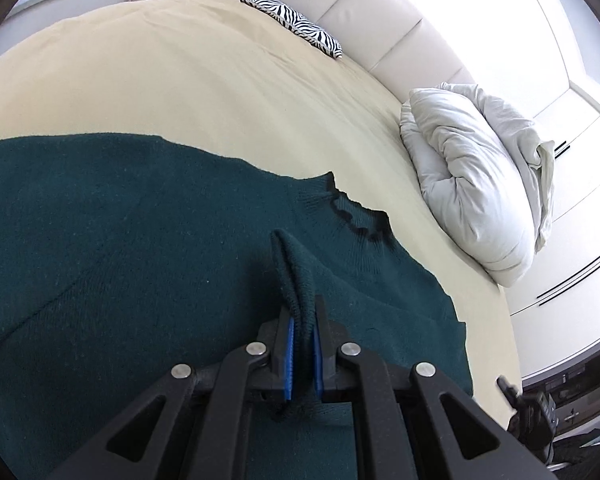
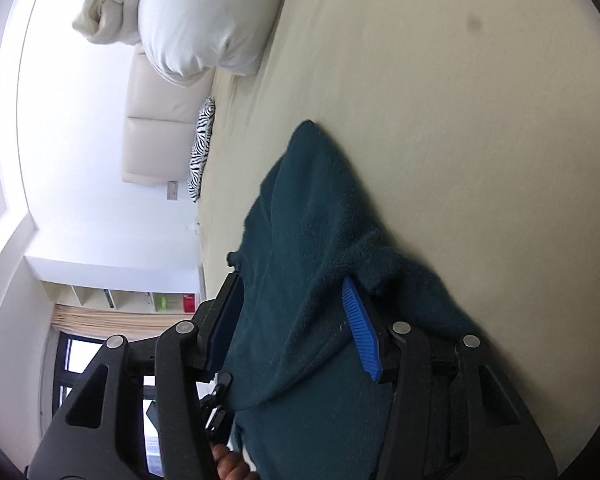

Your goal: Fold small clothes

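Dark green knit sweater [image 1: 100, 240] spread across cream bed sheet [image 1: 160, 80], ruffled collar [image 1: 360, 220] toward white duvet bundle [image 1: 480, 184] at headboard end. Left tongs [image 1: 303, 344] pinched nearly shut on raised ridge of knit, blue pads [image 1: 289, 356] squeezing fabric on both sides, fold standing up between them. Right tongs [image 2: 296, 328] held about half apart, thick hanging fold of same sweater between blue pads; far pad [image 2: 362, 336] against cloth, near pad partly hidden by knit, so firm contact on that side not clear. Zebra-print cushion [image 1: 292, 20] well apart near headboard [image 1: 380, 20]. Part of a hand [image 2: 230, 466] at bottom edge of right wrist view.

Judged as early in a fold, a part of garment lifted off sheet and ready to carry across body. Chief risk: right-side fold sliding out if not truly clamped, bulky knit offering little purchase. Second risk: left pinch holding only top layer, leaving lower layer behind and making a crooked fold. Third: uneven travel of both hands dragging whole sweater over smooth sheet, bunching it toward duvet instead of creasing cleanly.
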The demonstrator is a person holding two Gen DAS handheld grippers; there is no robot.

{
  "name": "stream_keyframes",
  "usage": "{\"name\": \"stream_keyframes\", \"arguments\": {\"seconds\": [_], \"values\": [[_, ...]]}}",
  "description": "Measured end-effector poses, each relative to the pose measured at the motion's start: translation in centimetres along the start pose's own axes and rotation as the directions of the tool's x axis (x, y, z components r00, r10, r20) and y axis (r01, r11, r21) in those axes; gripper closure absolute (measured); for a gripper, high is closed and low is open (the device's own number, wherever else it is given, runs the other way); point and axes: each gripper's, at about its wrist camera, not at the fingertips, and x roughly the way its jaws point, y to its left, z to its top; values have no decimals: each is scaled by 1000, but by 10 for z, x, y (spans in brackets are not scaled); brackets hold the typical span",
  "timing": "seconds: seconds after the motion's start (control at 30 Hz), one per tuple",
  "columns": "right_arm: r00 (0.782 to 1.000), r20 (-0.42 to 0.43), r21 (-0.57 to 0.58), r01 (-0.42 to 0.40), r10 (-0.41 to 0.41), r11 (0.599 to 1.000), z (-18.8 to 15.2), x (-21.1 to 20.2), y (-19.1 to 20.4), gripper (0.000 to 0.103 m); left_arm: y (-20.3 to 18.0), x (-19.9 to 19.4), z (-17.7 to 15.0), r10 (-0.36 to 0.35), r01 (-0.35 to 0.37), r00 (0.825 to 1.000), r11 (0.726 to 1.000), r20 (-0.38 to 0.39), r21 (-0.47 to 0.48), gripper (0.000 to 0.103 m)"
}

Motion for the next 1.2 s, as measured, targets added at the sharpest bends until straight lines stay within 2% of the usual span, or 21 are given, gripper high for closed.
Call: {"name": "stream_keyframes", "arguments": {"seconds": [0.07, 0.17, 0.23, 0.3, 0.43, 0.53, 0.57, 0.6, 0.7, 0.77, 0.8, 0.93, 1.0, 1.03, 1.13, 1.2], "values": [[997, -27, -24, 69, -70, 997, -9, 1, 5, 51, -1, -2, -2, -20, 20, 1000, 1000, 6, -16, 95], [993, -88, -5, 80, -80, 997, -22, 13, 6, 51, -6, -7, -6, -40, 40, 999, 999, 6, -16, 95], [994, -71, -12, 81, -81, 997, -21, 19, 7, 51, -7, -11, -5, -45, 45, 999, 999, 14, -16, 95], [998, -46, 26, 50, -49, 998, -15, 20, 1, 51, -6, -14, -1, -38, 39, 999, 999, 21, -21, 95], [996, 75, 48, 38, -42, 998, 4, 11, -11, 55, 4, -7, -2, -6, 7, 1000, 1000, 10, -28, 95], [997, 76, 109, -12, 4, 994, 7, 15, -34, 75, 16, 4, -9, 14, -14, 1000, 999, -12, -51, 95], [997, 79, 92, -16, 9, 996, 5, 16, -37, 83, 20, 7, -12, 13, -14, 1000, 998, -15, -60, 95], [997, 82, 66, -21, 15, 998, 2, 17, -36, 85, 23, 8, -14, 10, -11, 1000, 998, -13, -60, 95], [999, 54, 32, 6, -8, 999, -5, 11, -24, 79, 22, 9, -14, 9, -9, 1000, 999, -10, -34, 95], [998, 45, -44, 47, -45, 998, -7, 0, -5, 68, 21, 11, -13, 12, -12, 1000, 1000, -4, -10, 94], [996, 57, -96, 77, -72, 992, -6, -10, 5, 67, 21, 11, -13, 12, -12, 1000, 1000, -2, -8, 94], [975, 137, -316, 209, -173, 926, 12, -10, 57, 64, 21, 14, -17, 24, -24, 1000, 1000, 9, 12, 92], [964, 116, -432, 264, -238, 862, 26, 20, 81, 61, 19, 15, -19, 38, -38, 999, 998, 18, 39, 92], [952, 112, -487, 303, -285, 819, 32, 40, 89, 61, 18, 15, -21, 43, -44, 999, 998, 24, 51, 92], [909, 111, -544, 393, -401, 741, 52, 81, 89, 62, 18, 15, -22, 42, -45, 999, 997, 33, 64, 92], [895, 96, -567, 409, -436, 715, 61, 100, 87, 63, 18, 16, -22, 45, -48, 998, 996, 39, 72, 92]]}}
